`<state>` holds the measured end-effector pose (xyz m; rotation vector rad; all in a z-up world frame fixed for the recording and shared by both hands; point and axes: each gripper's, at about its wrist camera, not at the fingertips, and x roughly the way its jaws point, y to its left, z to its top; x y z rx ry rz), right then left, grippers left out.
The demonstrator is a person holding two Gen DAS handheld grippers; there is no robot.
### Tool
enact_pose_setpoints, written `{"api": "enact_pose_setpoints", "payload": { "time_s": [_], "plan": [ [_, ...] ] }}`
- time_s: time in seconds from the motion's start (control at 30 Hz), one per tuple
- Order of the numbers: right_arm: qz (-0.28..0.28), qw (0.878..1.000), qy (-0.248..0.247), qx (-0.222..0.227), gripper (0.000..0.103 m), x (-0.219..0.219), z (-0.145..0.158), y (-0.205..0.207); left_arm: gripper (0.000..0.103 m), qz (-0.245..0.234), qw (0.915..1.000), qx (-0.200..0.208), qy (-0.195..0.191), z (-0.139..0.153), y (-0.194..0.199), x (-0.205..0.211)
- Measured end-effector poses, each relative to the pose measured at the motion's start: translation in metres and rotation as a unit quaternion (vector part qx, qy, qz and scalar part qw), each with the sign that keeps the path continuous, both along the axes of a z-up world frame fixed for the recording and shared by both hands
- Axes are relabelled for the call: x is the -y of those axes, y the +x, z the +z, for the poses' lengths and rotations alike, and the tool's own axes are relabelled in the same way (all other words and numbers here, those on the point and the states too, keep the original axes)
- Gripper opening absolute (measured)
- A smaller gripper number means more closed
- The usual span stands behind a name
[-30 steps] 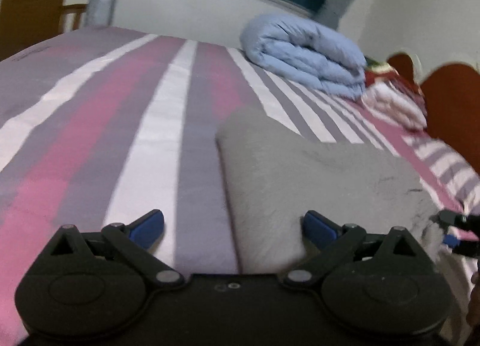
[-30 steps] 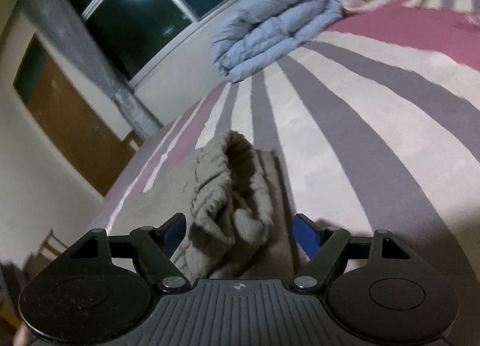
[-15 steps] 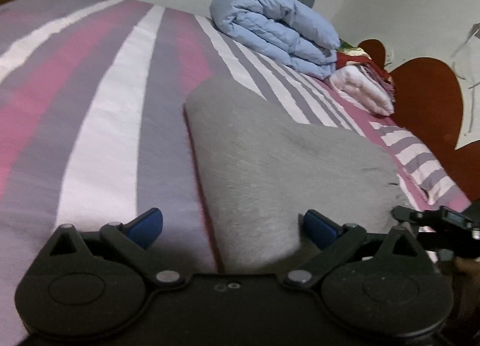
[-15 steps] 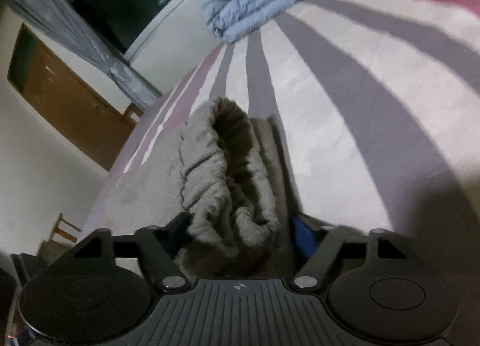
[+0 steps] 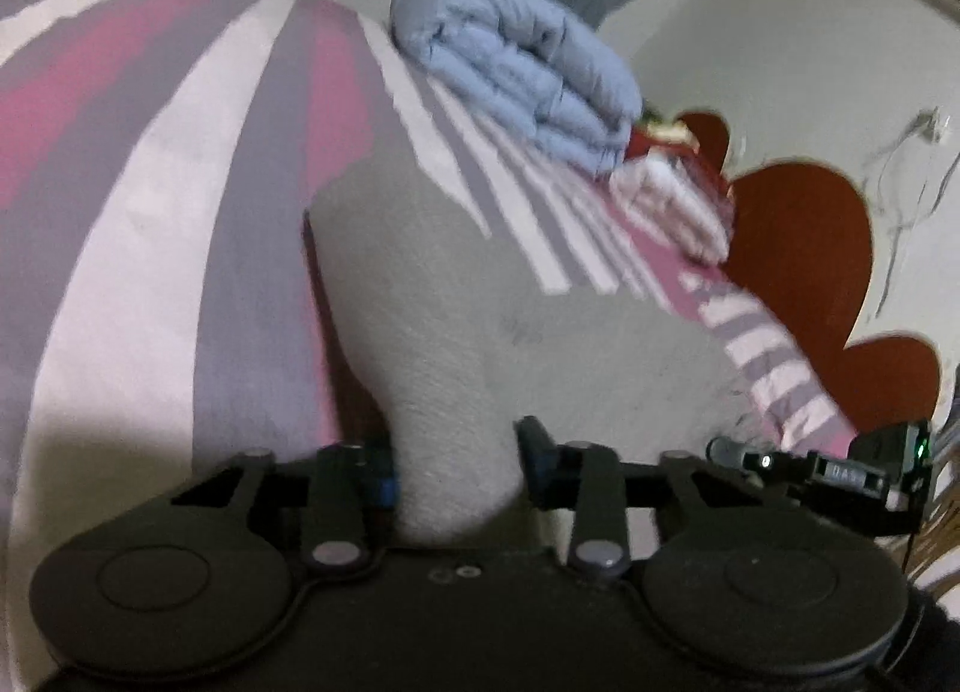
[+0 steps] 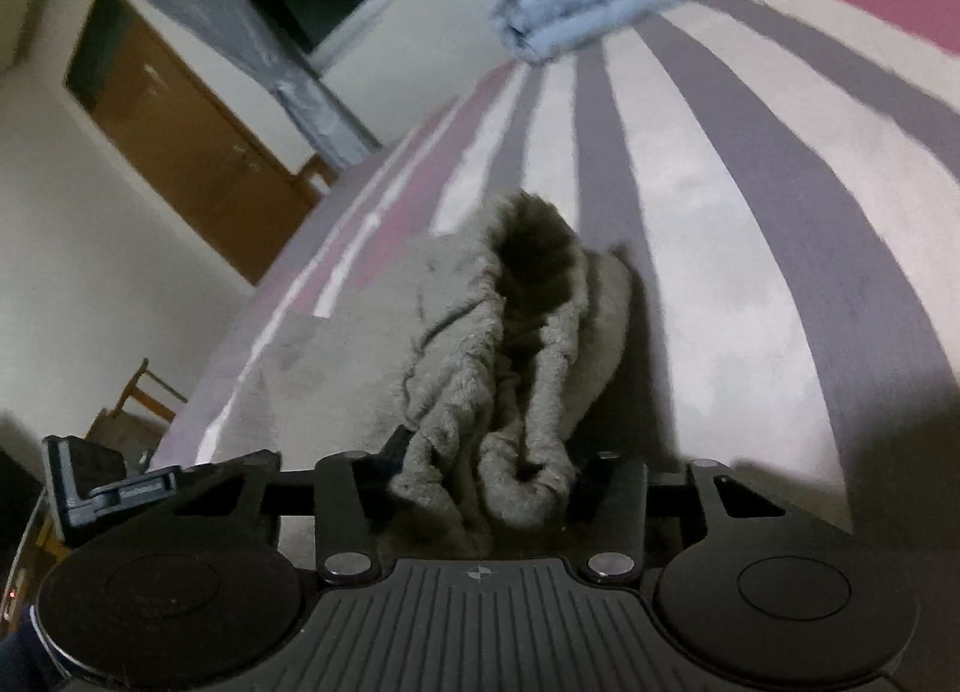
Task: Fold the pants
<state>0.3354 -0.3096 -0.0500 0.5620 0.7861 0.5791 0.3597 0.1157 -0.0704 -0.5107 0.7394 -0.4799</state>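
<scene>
Both hand-held grippers just closed onto pants [image 5: 456, 368].

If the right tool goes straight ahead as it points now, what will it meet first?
Probably only more of the grey pants it already grips; the right tool points along their bunched end, striped bed cover beyond.

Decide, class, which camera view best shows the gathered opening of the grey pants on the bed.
The right wrist view shows the gathered opening best: its dark mouth and ruffled edge face the camera, just beyond the right gripper. The left wrist view shows only a smooth folded stretch of the grey pants, with the opening out of sight.
</scene>
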Motion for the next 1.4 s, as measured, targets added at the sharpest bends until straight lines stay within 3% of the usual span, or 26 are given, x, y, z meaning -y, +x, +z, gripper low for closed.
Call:
{"api": "enact_pose_setpoints", "payload": {
  "time_s": [0.13,0.27,0.37,0.4,0.43,0.47,0.5,0.53,0.63,0.7,0.77,0.8,0.97,1.13,1.27,1.4],
  "plan": [
    [0.014,0.999,0.015,0.037,0.043,-0.008,0.028,0.013,0.02,-0.005,0.9995,0.03,-0.006,0.027,0.012,0.002],
    [0.026,0.997,0.006,0.068,0.043,-0.023,0.049,0.047,0.02,-0.009,0.9985,0.048,0.024,0.05,0.049,0.005],
    [0.004,0.997,0.005,0.072,0.044,-0.024,0.048,0.087,0.025,0.009,0.9972,0.052,0.053,0.052,0.087,0.005],
    [-0.013,0.998,0.001,0.067,0.048,-0.023,0.042,0.102,0.043,0.017,0.9964,0.049,0.067,0.047,0.096,0.007],
    [-0.035,0.997,-0.026,0.064,0.06,-0.023,0.032,0.116,0.082,0.037,0.9917,0.048,0.113,0.04,0.105,0.011],
    [-0.055,0.996,-0.063,0.041,0.069,-0.025,0.018,0.128,0.094,0.074,0.977,0.041,0.196,0.028,0.112,0.021],
    [-0.06,0.991,-0.115,-0.01,0.069,-0.03,-0.001,0.144,0.095,0.072,0.9654,0.037,0.248,0.017,0.116,0.029],
    [-0.05,0.989,-0.136,-0.028,0.071,-0.034,-0.016,0.151,0.095,0.058,0.9653,0.04,0.252,0.008,0.116,0.032],
    [-0.048,0.992,-0.116,-0.005,0.073,-0.027,-0.018,0.144,0.096,0.083,0.972,0.044,0.215,-0.001,0.106,0.027],
    [-0.065,0.992,-0.102,0.028,0.076,-0.018,-0.009,0.131,0.096,0.103,0.9709,0.054,0.21,0.001,0.092,0.021],
    [-0.074,0.991,-0.096,0.053,0.095,-0.007,-0.003,0.112,0.097,0.124,0.9654,0.072,0.218,0.005,0.074,0.017],
    [-0.081,0.99,-0.097,0.063,0.096,0.0,-0.003,0.103,0.097,0.137,0.9621,0.075,0.224,0.007,0.065,0.013],
    [-0.119,0.98,-0.14,0.074,0.098,0.035,-0.012,0.053,0.097,0.185,0.9489,0.057,0.249,0.013,0.01,-0.019],
    [-0.132,0.974,-0.148,0.105,0.103,0.058,0.0,-0.029,0.097,0.206,0.9355,0.075,0.277,0.026,-0.06,-0.026],
    [-0.125,0.967,-0.158,0.156,0.103,0.043,0.025,-0.096,0.097,0.206,0.9334,0.115,0.271,0.049,-0.124,-0.002],
    [-0.125,0.957,-0.179,0.19,0.103,0.013,0.038,-0.167,0.097,0.225,0.9198,0.162,0.278,0.072,-0.19,0.035]
  ]
}}
